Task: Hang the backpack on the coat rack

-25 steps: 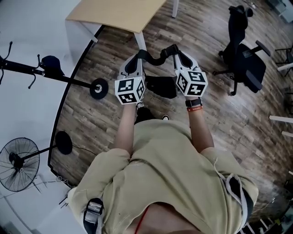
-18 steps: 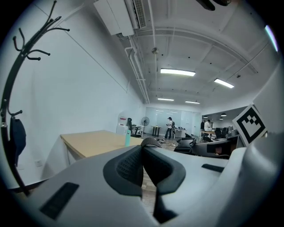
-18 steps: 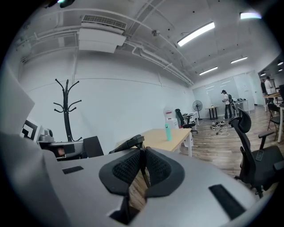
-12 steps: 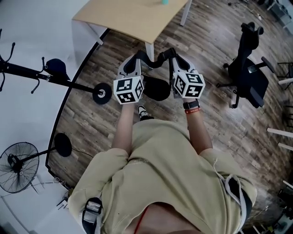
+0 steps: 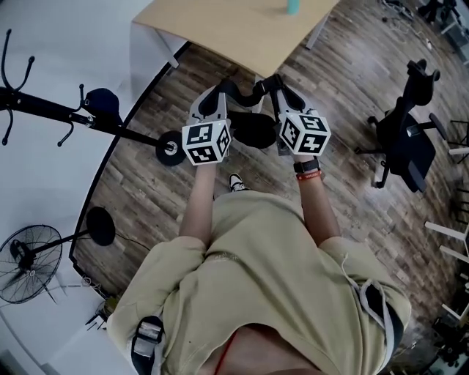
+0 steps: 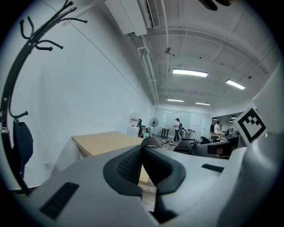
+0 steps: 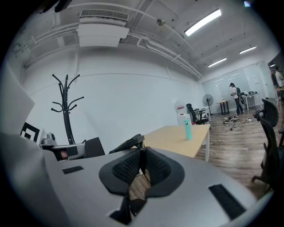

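Note:
In the head view the black backpack (image 5: 253,132) hangs under my two grippers by its top strap (image 5: 245,94). My left gripper (image 5: 223,88) is shut on the strap's left end and my right gripper (image 5: 272,82) on its right end. The black coat rack (image 5: 88,121) stands to the left, its round base (image 5: 170,149) near my left gripper. In the left gripper view the left gripper (image 6: 143,148) pinches the strap (image 6: 150,141), with the coat rack (image 6: 9,102) at far left. In the right gripper view the right gripper (image 7: 141,162) clamps the strap (image 7: 126,144), and the coat rack (image 7: 66,108) stands by the white wall.
A dark blue item (image 5: 99,102) hangs on the rack. A wooden table (image 5: 242,33) with a teal bottle (image 5: 293,7) stands ahead. A black office chair (image 5: 407,139) is at the right and a floor fan (image 5: 26,264) at the lower left by the wall.
Both grippers keep their hold on the strap. The table, the rack's base and the chair have slid right and down in the head view; the teal bottle has come into sight.

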`<state>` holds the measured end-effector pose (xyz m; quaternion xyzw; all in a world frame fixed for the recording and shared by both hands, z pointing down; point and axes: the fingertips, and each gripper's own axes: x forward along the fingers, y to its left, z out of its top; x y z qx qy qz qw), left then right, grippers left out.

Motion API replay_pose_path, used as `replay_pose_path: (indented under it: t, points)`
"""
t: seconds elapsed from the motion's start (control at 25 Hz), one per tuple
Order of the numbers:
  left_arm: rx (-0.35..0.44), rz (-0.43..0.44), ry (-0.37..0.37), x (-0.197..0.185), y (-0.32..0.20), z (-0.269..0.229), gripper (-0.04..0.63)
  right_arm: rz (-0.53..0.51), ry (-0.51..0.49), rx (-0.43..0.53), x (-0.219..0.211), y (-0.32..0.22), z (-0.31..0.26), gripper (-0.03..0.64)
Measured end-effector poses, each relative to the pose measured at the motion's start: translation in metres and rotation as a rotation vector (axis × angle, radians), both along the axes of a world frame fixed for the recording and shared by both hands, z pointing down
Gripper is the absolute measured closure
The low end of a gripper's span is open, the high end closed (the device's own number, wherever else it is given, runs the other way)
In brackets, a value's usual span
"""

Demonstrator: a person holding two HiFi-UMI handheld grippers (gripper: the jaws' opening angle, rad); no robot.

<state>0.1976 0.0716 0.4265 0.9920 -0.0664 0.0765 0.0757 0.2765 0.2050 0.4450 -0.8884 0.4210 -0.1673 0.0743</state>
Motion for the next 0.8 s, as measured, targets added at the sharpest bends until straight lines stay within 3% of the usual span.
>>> replay_pose_path:
  t: [0.48,0.8]
  points:
    - [-0.013,-0.085,-0.003,-0.028,-0.112,0.008,0.571,-0.112,-0.022,-0.018,-0.015,-0.135,0.009,0.571]
    - [-0.030,-0.259,0.014,-0.074,-0.195,0.009,0.571,-0.305,-0.022,-0.034,-0.054,-0.240,0.012,0.571]
